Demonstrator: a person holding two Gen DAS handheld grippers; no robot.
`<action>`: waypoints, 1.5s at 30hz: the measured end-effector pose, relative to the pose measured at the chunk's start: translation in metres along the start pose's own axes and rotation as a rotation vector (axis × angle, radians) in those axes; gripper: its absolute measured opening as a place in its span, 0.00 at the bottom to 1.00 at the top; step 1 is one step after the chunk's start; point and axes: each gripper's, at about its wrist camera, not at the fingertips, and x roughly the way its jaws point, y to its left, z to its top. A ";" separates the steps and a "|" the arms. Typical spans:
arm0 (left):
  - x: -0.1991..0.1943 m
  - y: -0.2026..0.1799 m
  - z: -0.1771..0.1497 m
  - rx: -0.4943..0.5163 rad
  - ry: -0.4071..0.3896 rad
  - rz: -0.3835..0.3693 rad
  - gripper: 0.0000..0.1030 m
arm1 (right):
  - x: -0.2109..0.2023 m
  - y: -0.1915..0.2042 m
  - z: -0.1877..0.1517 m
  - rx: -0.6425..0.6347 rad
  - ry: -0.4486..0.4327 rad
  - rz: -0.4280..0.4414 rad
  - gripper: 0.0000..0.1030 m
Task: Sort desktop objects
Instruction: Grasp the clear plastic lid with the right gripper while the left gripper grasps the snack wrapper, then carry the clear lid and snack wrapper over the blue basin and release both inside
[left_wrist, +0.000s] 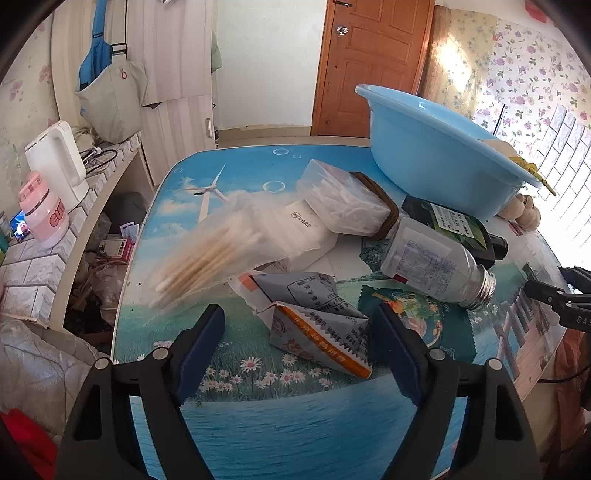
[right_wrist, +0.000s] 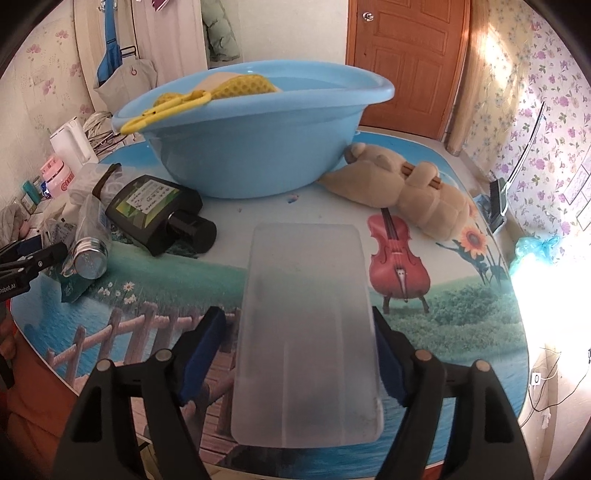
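A bench printed with a violin, sunflower and lakeside fence carries a blue basin, a tan plush toy, a dark bottle lying on its side, a clear bottle, a crumpled paper packet and a frosted plastic lid.

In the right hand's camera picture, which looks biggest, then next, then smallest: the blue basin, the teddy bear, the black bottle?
1. Blue basin, clearly the biggest.
2. Teddy bear.
3. Black bottle.

The bear and bottle look close in size, so that order is unsure.
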 end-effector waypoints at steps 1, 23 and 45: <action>-0.002 -0.001 0.000 0.005 -0.004 -0.009 0.62 | -0.001 -0.001 0.000 0.002 -0.003 -0.003 0.70; -0.050 -0.010 0.024 -0.075 -0.082 -0.108 0.46 | -0.050 -0.026 0.013 0.117 -0.185 0.076 0.59; -0.073 -0.093 0.095 0.041 -0.175 -0.253 0.46 | -0.094 -0.014 0.040 0.091 -0.362 0.188 0.59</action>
